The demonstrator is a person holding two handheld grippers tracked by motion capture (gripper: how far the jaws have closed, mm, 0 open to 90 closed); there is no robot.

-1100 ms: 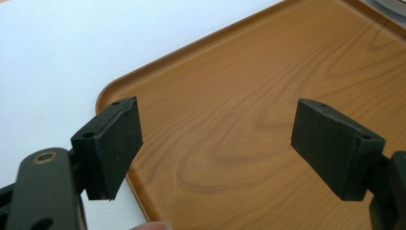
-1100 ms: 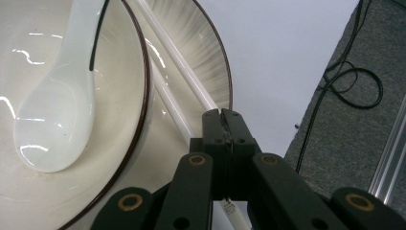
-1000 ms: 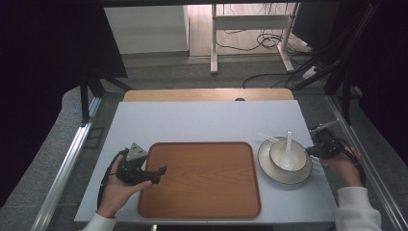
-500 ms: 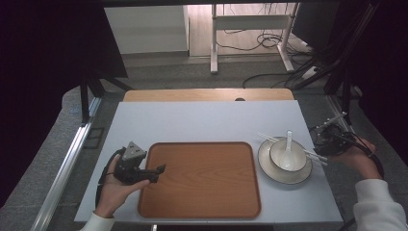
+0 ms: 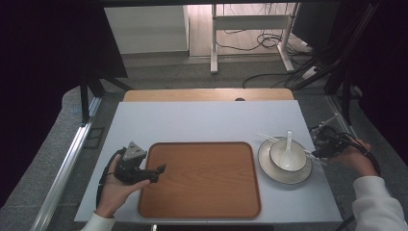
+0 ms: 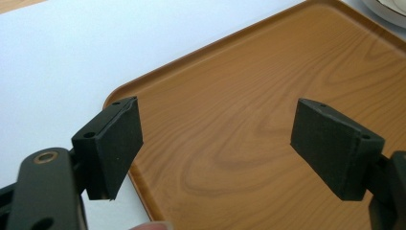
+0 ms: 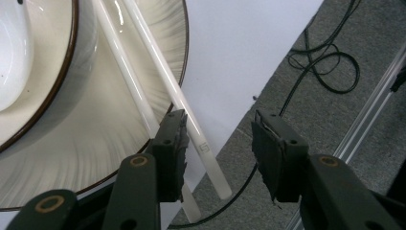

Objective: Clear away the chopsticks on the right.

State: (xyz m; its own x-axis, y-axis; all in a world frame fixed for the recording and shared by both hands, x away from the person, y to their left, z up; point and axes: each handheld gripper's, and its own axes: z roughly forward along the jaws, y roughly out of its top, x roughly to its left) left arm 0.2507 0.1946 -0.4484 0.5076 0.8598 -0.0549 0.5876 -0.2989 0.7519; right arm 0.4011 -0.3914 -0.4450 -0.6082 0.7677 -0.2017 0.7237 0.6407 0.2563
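The high view looks forward and down on the whole table (image 5: pixel 202 120) from above the person's side; the left gripper view sits close over the tray (image 6: pixel 249 124) (its corner at 9 o'clock); the right gripper view hugs the plate (image 7: pixel 95 158) at 10 o'clock; both share these with the high view.

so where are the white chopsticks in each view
high view: the chopsticks lie across the plate at the table's right, behind the bowl, ends sticking out toward the right gripper.
left gripper view: not in it; just a sliver of the plate at the top right corner.
right gripper view: the chopsticks run from top centre down past the open jaws, ends over the table edge.
shared landmark: the plate.
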